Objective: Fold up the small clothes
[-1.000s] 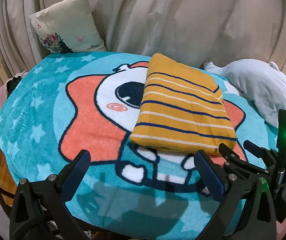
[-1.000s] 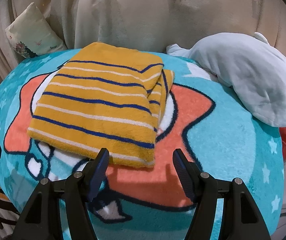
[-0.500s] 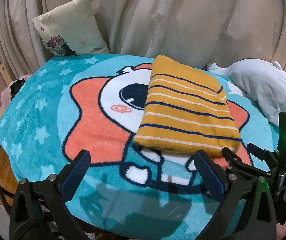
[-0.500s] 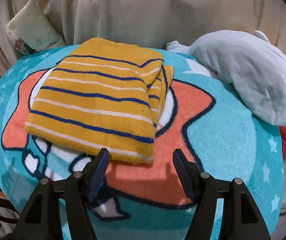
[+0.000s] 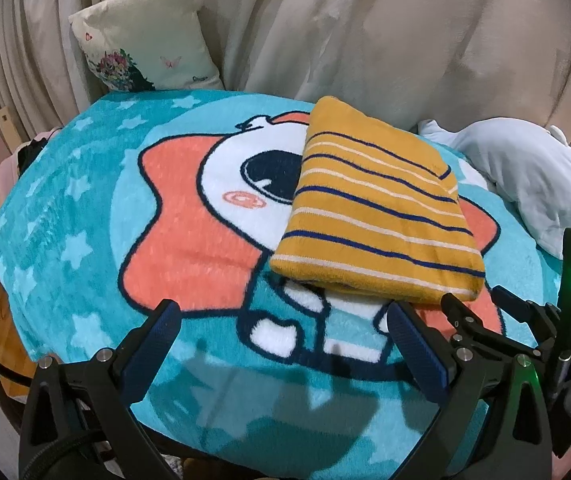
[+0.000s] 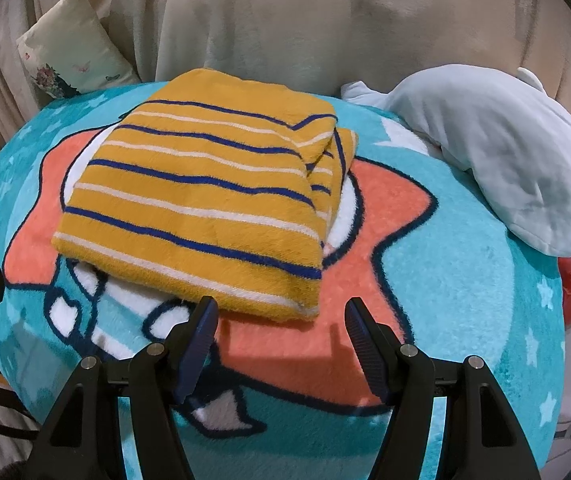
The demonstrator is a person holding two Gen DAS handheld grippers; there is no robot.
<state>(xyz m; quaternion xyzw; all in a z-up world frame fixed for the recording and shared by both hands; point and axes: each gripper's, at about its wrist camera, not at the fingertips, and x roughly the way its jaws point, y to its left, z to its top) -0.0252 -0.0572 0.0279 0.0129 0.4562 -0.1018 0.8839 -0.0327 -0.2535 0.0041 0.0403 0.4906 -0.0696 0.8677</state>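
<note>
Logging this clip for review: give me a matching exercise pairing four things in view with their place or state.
Things:
1. striped garment
2. floral cushion
3. pale blue plush toy
4. right claw

Places or states:
A. far left, leaning against the curtain
B. open, holding nothing
C. folded, lying on the cartoon blanket
D. on the blanket's far right side

Pairs: 1-C, 2-A, 3-D, 4-B
</note>
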